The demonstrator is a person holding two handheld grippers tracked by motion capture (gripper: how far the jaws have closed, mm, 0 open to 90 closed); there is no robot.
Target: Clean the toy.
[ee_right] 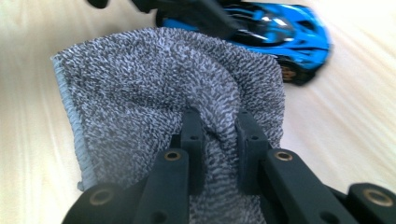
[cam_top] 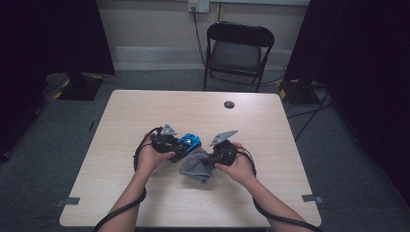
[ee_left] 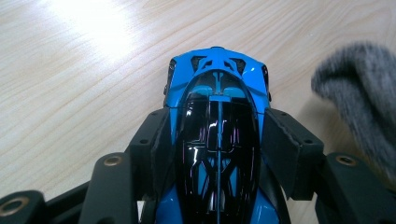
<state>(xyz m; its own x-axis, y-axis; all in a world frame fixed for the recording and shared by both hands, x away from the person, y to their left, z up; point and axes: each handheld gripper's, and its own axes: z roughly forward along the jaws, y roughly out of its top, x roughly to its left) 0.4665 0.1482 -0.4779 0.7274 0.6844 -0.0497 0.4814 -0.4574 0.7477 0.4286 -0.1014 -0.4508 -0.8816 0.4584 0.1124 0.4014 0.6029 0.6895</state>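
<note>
While the left gripper [ee_left: 217, 140] clamps its fingers [ee_left: 285, 140] on both flanks of the blue toy car [ee_left: 217, 107], the car's nose sticks out past the pads, over the wood. Its black glazed roof lies squarely between the two pads, which press against its sides. In the right gripper view, the right gripper [ee_right: 219, 128] has its fingers [ee_right: 192, 130] nearly together, pinching a raised fold of the grey cloth [ee_right: 154, 88]; the rest of the cloth spreads out beyond them, its stitched edge to the left in that view. The car lies just past the cloth's far edge there, very near or touching it; I cannot tell which.

From above, car [cam_top: 189, 143] and cloth [cam_top: 196, 166] sit between the two hands near the middle of the pale wooden bench [cam_top: 145, 111]. A round dark cable hole [cam_top: 229, 104] marks the bench's far side. Beyond stand a black folding chair [cam_top: 239, 50], grey carpet and dark curtains at both sides.
</note>
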